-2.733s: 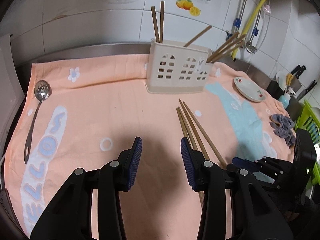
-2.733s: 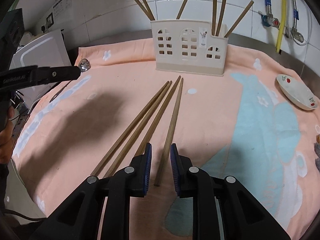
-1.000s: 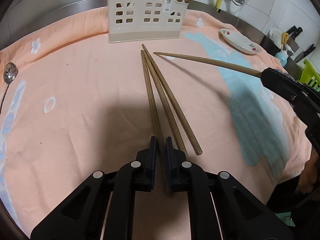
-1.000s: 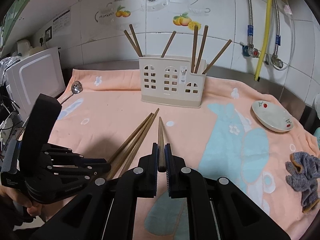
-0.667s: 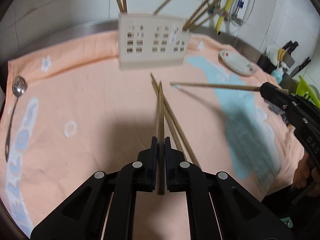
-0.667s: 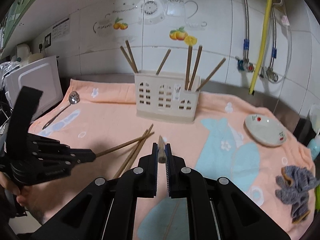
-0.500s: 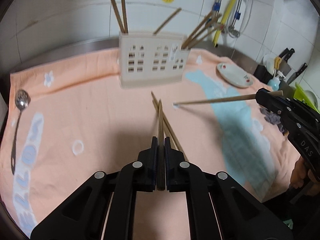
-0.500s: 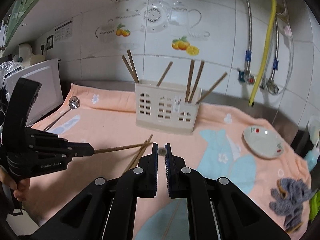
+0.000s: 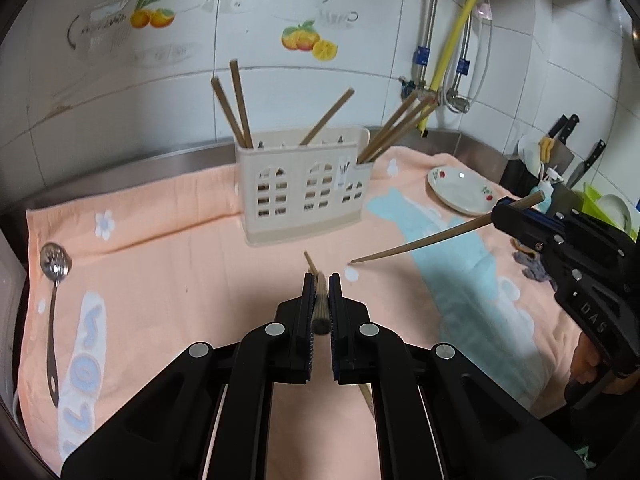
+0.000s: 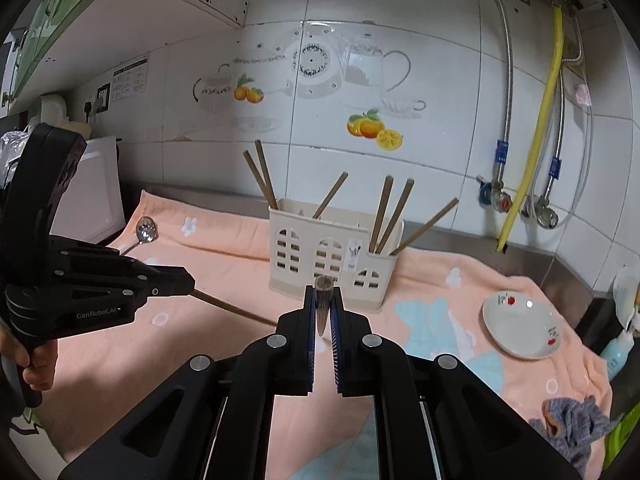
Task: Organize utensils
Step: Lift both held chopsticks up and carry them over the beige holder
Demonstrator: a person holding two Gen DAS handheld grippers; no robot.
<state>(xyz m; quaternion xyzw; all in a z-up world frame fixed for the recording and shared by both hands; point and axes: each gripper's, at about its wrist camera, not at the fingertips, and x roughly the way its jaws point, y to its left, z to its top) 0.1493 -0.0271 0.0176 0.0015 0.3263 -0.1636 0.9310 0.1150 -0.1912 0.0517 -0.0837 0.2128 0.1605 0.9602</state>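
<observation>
Each hand holds a chopstick clear above the peach towel [image 9: 168, 280] on the desk, the left gripper [image 9: 320, 300] and right gripper [image 10: 322, 312] with jaws clamped on one, tips aimed toward the cream holder [image 9: 304, 192], probably for dropping in.

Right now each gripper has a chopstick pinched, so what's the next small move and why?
Probably carry the left gripper forward toward the cream utensil holder and tip its chopstick upright. Both grippers are shut on chopsticks lifted off the towel, the holder already holds upright chopsticks, and the right gripper with its chopstick can follow.
</observation>
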